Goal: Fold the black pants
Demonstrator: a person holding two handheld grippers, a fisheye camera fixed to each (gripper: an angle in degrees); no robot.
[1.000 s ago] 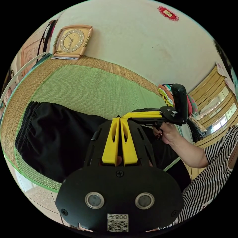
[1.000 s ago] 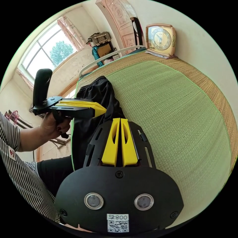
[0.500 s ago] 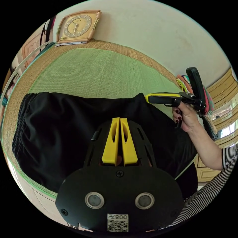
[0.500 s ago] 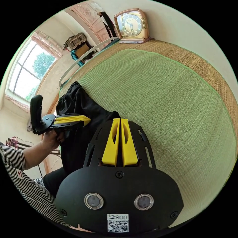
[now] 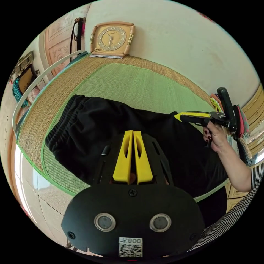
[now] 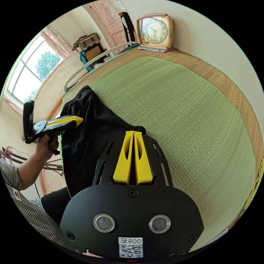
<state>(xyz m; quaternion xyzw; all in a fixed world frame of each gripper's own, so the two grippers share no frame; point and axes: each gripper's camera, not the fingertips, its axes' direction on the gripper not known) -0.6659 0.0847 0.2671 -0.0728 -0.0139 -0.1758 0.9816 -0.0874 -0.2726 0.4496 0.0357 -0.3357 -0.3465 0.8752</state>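
2 closed grippers [image 5: 133,132] [image 6: 133,132] over black pants [image 5: 90,129]

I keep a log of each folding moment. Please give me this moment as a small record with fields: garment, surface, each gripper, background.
garment: black pants, lying spread on the mat, waistband toward the clock
surface: green woven mat with a tan border
left gripper: jaws together, over the pants
right gripper: jaws together, tips at the pants' edge
background: clock leaning against the wall; window
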